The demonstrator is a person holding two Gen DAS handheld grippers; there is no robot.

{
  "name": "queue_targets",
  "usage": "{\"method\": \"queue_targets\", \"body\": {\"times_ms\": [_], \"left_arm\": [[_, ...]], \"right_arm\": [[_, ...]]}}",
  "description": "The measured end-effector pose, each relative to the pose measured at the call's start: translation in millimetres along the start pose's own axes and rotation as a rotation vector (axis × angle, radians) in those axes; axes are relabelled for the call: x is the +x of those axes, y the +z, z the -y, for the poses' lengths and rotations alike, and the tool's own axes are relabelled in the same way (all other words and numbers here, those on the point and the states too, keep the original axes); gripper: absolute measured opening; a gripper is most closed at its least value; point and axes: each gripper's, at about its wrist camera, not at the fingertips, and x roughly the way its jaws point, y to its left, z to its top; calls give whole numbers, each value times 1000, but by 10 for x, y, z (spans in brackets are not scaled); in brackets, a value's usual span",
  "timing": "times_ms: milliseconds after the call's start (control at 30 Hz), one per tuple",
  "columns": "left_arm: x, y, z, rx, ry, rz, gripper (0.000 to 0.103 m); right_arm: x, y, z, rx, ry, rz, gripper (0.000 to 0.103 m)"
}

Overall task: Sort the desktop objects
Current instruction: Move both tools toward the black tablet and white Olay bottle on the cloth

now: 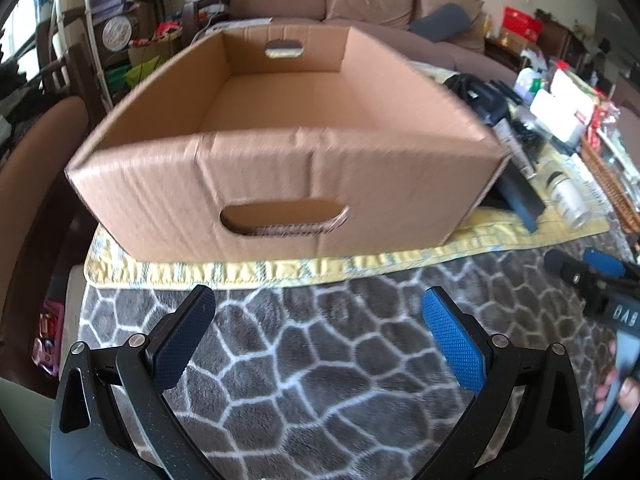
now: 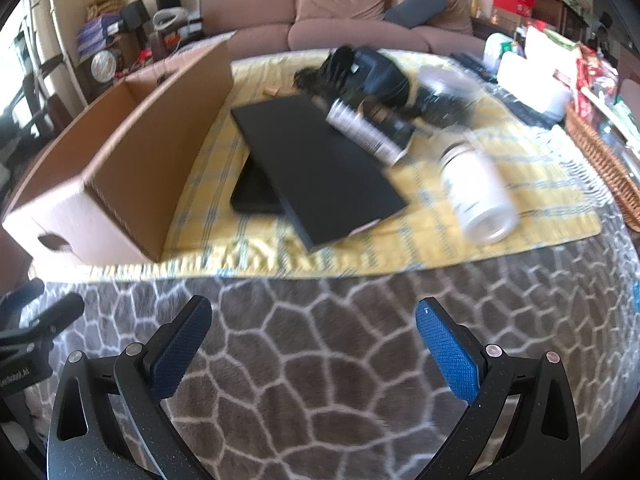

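Cardboard box (image 1: 280,184): open-topped, nothing visible inside, oval hand-hole in each end wall; stands on the yellow cloth (image 1: 520,228) at its left part.

Yellow cloth: spread over the grey patterned cover (image 1: 320,360) of the bench.

Flat black case (image 2: 320,168): lies on the cloth just right of the box, resting partly on a smaller black slab (image 2: 252,196) beneath it.

Silver-and-black can (image 2: 364,130): on its side, touching the far edge of the flat black case.

White bottle (image 2: 480,192): on its side at the right part of the cloth, apart from the case.

Black tangled items (image 2: 360,72): heaped at the far side of the cloth; blurred, kind unclear.

Wicker basket (image 2: 604,164): at the right edge, beside the cloth.

Brown sofa (image 2: 340,4): beyond the bench.

Left tool (image 1: 318,334): jaws spread wide, nothing between them; hovers over the grey cover, facing the near wall of the box.

Right tool (image 2: 314,338): jaws spread wide, nothing between them; hovers over the grey cover, short of the cloth's near hem.
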Motion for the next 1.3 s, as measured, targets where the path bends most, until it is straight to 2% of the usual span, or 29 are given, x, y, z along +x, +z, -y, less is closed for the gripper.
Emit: {"method": "queue_targets", "body": {"times_ms": [167,367,467,700,867,1100,1233,1300], "left_arm": [[-216,139,294,77,-38,47,103],[-387,310,755,164,-125,81,103],[-391,349,1009,209,-168,83,103],[-200,417,1503,230,-257,33,103],[62,472,1770,174,-320,-34,100],[541,617,1814,51,-315,-136,97],[707,663,1872,46,-275,-143,97],[756,694,1949,55,-224,-135,97]], "right_arm": [[-263,180,225,26,6,43,103],[-414,408,470,-41,-87,56,103],[-470,482,643,-22,-88,72,103],[-455,624,1007,69,-55,102,103],[-288,656,1286,171,-27,108,103],[-172,746,1508,224,21,133,103],[-74,784,1605,264,71,112,103],[-25,805,1646,283,72,91,103]]}}
